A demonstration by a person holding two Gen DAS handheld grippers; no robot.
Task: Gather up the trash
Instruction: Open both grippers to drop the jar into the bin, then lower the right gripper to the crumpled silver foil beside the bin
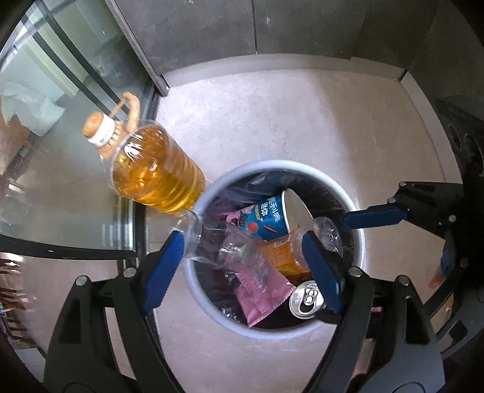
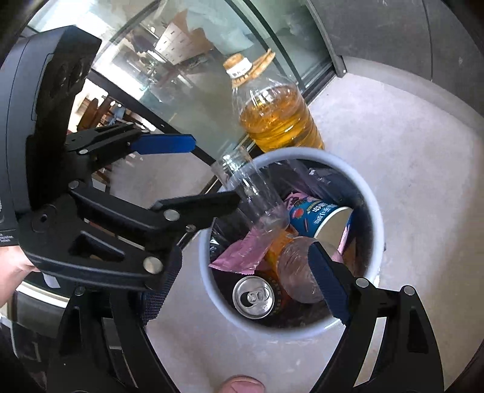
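Observation:
A white bin [image 1: 360,241] [image 2: 375,217] with a black liner stands on the floor. It holds a blue paper cup [image 1: 272,217] [image 2: 320,217], a pink wrapper [image 1: 263,287] [image 2: 242,251], a drink can [image 1: 307,299] [image 2: 254,297] and an orange-labelled plastic bottle [image 1: 287,251] [image 2: 299,272]. A clear plastic cup [image 1: 217,238] [image 2: 251,193] hangs tilted and blurred over the bin's rim. My left gripper [image 1: 242,266] [image 2: 216,169] stands open around it, and its pads do not press on the cup. My right gripper [image 2: 246,254] [image 1: 405,238] is open beside the bin with nothing in it.
A large bottle of amber oil [image 1: 151,169] [image 2: 278,121] with a handle stands right behind the bin, against a glass door [image 1: 60,90] [image 2: 181,75]. A grey wall [image 1: 242,27] closes off the back. A person's hand [image 2: 12,266] and thumb [image 2: 242,384] show at the edges.

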